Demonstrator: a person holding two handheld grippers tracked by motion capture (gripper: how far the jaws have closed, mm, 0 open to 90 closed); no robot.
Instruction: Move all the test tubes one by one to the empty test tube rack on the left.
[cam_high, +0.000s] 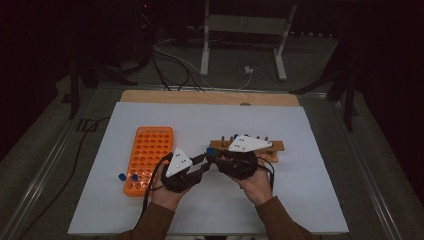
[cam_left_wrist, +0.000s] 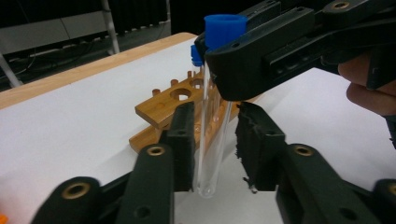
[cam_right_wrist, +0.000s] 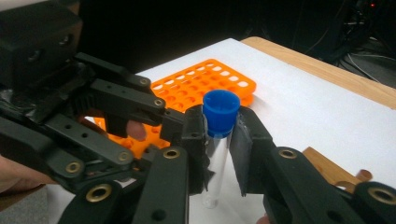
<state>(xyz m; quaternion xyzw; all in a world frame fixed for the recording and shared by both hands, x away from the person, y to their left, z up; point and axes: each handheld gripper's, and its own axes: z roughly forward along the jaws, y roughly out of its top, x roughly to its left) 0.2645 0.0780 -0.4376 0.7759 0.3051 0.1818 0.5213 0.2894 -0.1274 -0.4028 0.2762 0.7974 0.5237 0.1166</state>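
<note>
Clear test tube (cam_left_wrist: 212, 140), blue cap at 12 o'clock, axis upright: right gripper (cam_right_wrist: 219, 135) clamps it under the cap; left gripper (cam_left_wrist: 215, 144) brackets its lower half, pads not yet touching.

Both forearms wear brown long sleeves (cam_high: 155, 220). Each black hand-held gripper, left (cam_high: 199, 162) and right (cam_high: 214, 156), is built of black linkage bars with brass-coloured pivot rivets and carries a grey three-cornered plate (cam_high: 178, 161) on top. A black cable (cam_high: 149, 190) trails from the left unit.
</note>
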